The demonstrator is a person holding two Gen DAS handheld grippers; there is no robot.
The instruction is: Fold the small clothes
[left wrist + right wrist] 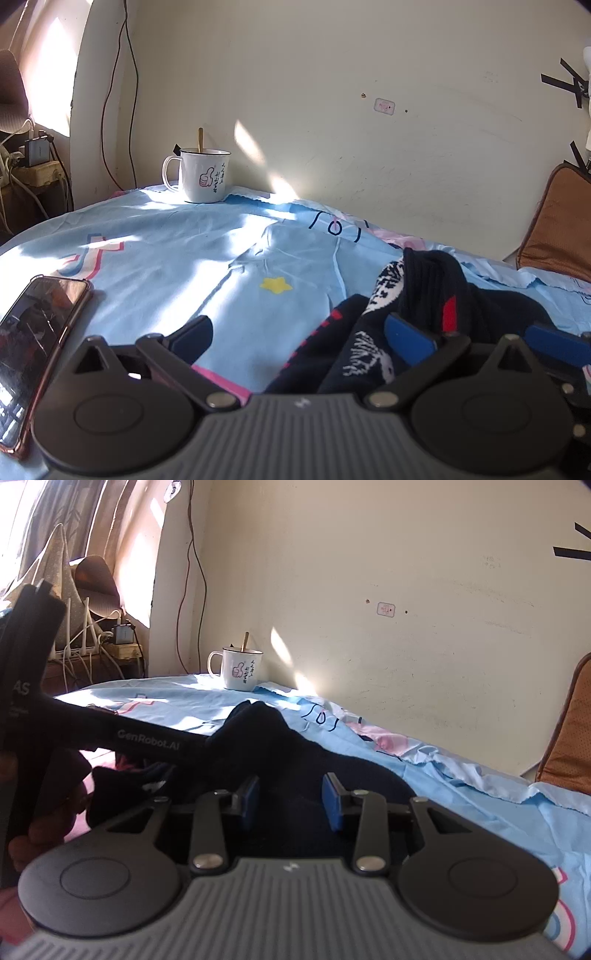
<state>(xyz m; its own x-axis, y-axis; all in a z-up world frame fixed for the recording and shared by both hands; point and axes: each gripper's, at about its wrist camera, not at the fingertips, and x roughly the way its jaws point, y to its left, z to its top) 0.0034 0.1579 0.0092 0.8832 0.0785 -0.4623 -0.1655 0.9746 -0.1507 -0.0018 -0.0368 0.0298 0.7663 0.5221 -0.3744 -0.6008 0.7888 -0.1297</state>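
A dark navy garment (417,295) with white and red patterns lies bunched on the light blue sheet (184,258). My left gripper (306,338) is open, its right finger (408,334) against the cloth and its left finger (192,336) over bare sheet. In the right wrist view the same dark garment (280,746) lies in a heap ahead. My right gripper (290,803) is open with its blue pads (332,805) either side of the cloth. The left gripper's black body (110,734) crosses that view at the left.
A white mug (203,177) with a stick in it stands at the far edge by the wall, also in the right wrist view (239,669). A phone (33,343) lies at the near left. A brown cushion (557,229) leans at the right. Cables and a router (88,638) sit at far left.
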